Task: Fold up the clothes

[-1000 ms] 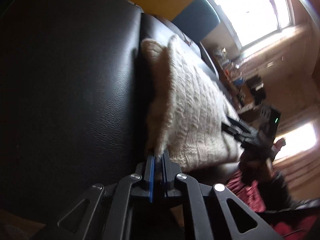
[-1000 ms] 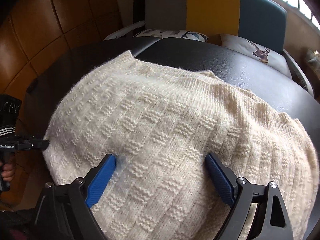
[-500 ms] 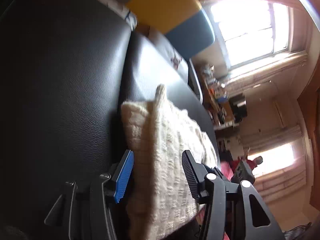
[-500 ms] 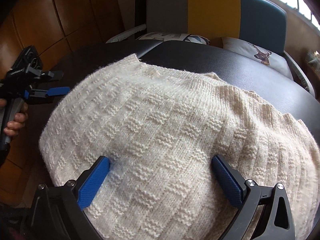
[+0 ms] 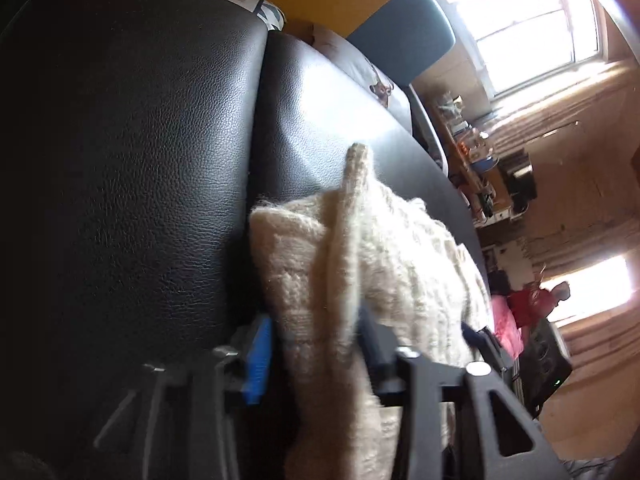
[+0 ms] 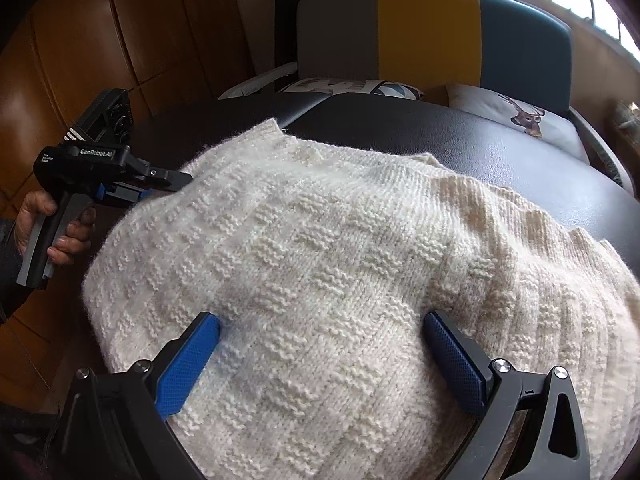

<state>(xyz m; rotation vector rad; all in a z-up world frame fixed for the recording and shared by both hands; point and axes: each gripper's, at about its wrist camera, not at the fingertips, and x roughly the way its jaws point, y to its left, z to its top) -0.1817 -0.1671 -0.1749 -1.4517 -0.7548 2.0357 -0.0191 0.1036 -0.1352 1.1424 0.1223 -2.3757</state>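
Jaws: right gripper (image 6: 322,364) spread wide, pads resting on cream knit sweater (image 6: 340,264); left gripper (image 5: 316,344) straddles its 9 o'clock edge, apparently not yet clamped. Sweater lies on black cushion (image 6: 500,148). Soft, thick, stretchy, fairly light; pinch at edges or corners.

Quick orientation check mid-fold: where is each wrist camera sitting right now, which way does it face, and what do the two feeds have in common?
Left wrist: on the left gripper at the sweater's edge, looking along the black leather surface toward the window; knit sits between its fingers; the right gripper shows at lower right.
Right wrist: on the right gripper, fingers spread over the sweater, facing the striped chair; the person's hand holds the left gripper at the left edge.
Shared: sweater, black surface, chair, deer cushion.
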